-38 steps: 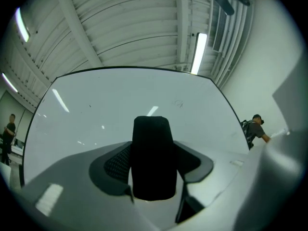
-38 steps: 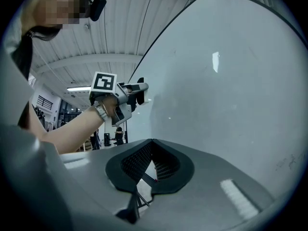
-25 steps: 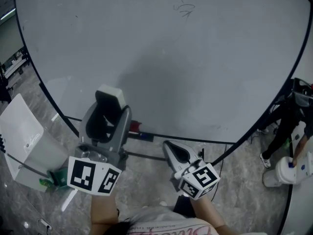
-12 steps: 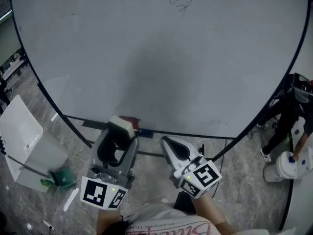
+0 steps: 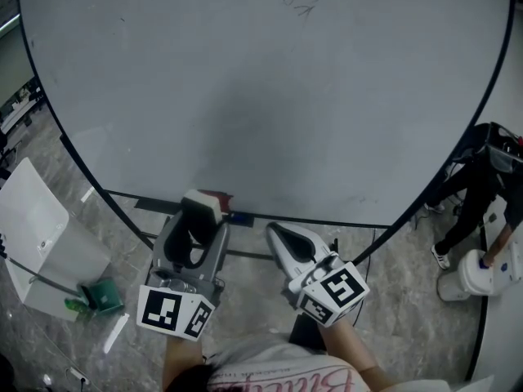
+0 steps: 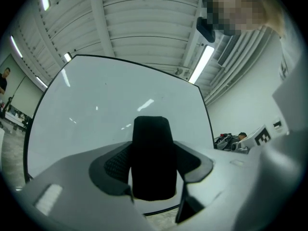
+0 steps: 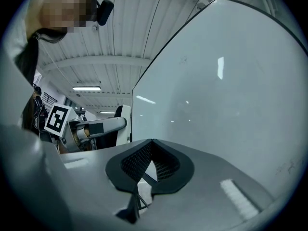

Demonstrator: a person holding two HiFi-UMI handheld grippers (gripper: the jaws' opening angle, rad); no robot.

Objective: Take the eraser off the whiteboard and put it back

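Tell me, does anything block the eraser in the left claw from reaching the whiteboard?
Nothing visible does. The eraser in the left claw faces bare whiteboard; a small red thing sits beside it, not between.

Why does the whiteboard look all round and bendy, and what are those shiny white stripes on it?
Head view: the wide lens bows the whiteboard into curves. Left gripper view: bent too; ceiling lights reflect on it as bright streaks. Right gripper view: the same glare streaks.
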